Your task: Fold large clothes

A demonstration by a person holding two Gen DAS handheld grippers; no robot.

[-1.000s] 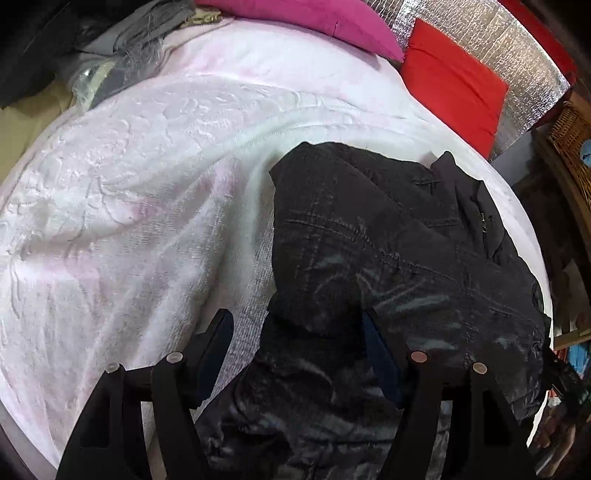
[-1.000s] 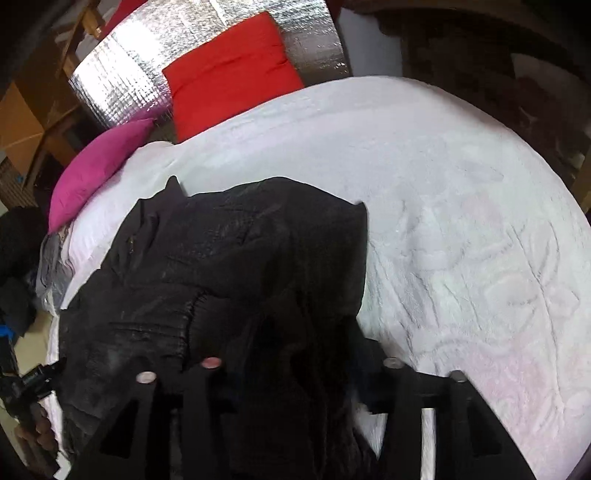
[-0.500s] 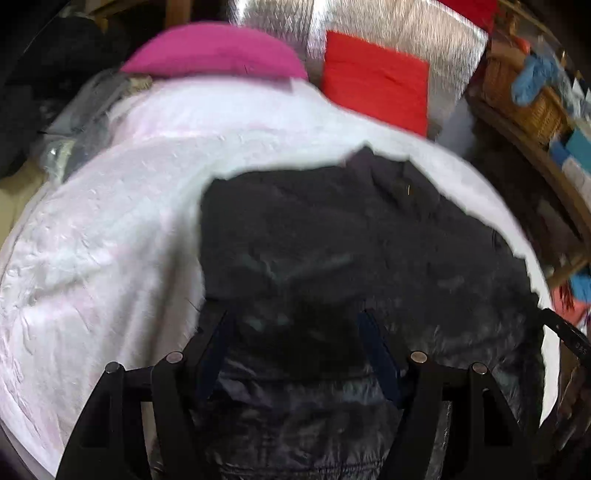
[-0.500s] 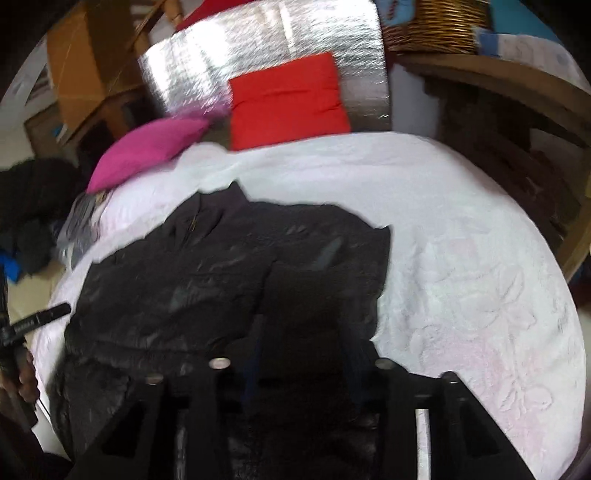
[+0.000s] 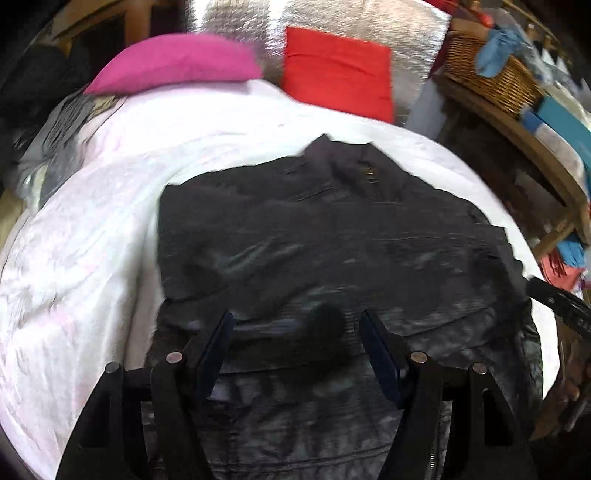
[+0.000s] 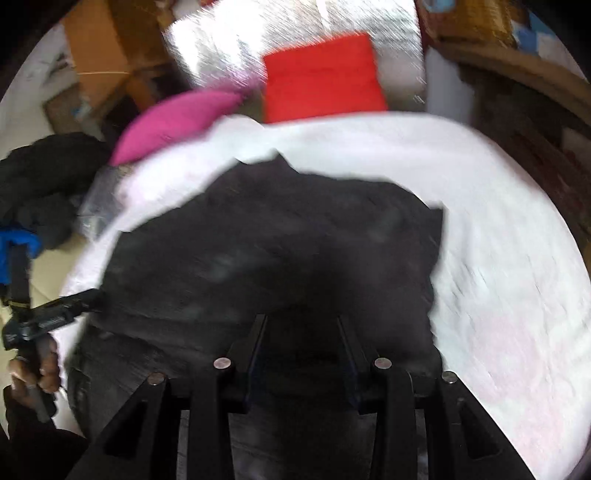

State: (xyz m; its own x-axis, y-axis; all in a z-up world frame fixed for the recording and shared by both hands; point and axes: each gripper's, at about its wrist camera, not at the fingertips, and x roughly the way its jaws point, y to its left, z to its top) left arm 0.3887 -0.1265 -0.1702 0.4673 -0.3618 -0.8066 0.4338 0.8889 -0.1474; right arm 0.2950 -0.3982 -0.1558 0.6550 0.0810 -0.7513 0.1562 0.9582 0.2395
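A large black jacket (image 5: pixel 332 236) lies spread on a white bedspread (image 5: pixel 81 266), collar toward the pillows. My left gripper (image 5: pixel 295 332) hovers over the jacket's near hem. It is open, with dark fabric lying between and under the fingers and the blue pad faces showing. My right gripper (image 6: pixel 301 325) is shut on a dark fold of the jacket (image 6: pixel 280 236) that fills the gap between its fingers. In the right wrist view the left gripper (image 6: pixel 55 317) appears at the jacket's left edge, held by a hand (image 6: pixel 40 373). Both views are blurred.
A pink pillow (image 5: pixel 177 62) and a red cushion (image 5: pixel 340 70) lean on a silver foil panel (image 5: pixel 332 18) at the bed's head. A wicker basket (image 5: pixel 491 77) on wooden shelving stands to the right. Dark clothes (image 6: pixel 37 177) are piled left of the bed.
Both hands have risen and rolled, so the head of the bed is now in view. The right jaws have narrowed onto the jacket fabric. The jacket lies wider and flatter.
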